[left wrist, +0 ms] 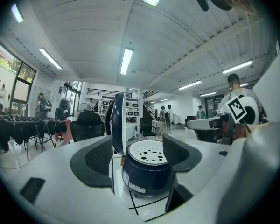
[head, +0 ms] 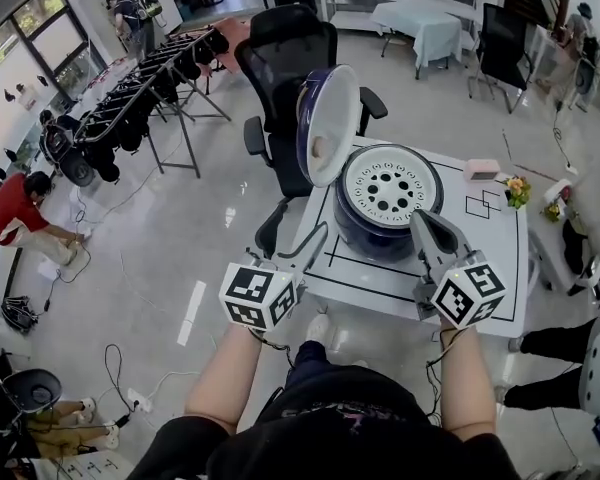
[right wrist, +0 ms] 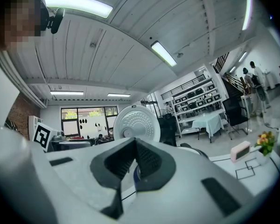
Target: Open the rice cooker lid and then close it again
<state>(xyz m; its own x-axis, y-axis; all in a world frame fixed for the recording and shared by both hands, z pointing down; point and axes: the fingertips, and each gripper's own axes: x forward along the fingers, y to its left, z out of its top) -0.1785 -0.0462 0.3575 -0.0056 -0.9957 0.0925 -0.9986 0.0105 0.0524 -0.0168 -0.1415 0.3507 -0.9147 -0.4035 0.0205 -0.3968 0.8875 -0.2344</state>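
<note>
A dark blue rice cooker (head: 378, 230) stands on a white table (head: 500, 258) marked with black lines. Its lid (head: 327, 123) stands upright and open at the left, and a white inner plate with holes (head: 385, 184) shows on top. My left gripper (head: 298, 240) is open at the table's near left edge, a little short of the cooker (left wrist: 147, 171), with the raised lid (left wrist: 115, 122) beyond its jaws. My right gripper (head: 430, 233) is shut on nothing, its tips close to the cooker's front right side. In the right gripper view (right wrist: 134, 146) the white inside of the lid (right wrist: 136, 121) rises above the jaws.
A pink block (head: 480, 169) and a small bunch of flowers (head: 518, 190) lie at the table's far right. A black office chair (head: 285, 48) stands behind the table. A seated person's leg (head: 565, 340) is at the right, and a rack of dark gear (head: 140, 93) at the left.
</note>
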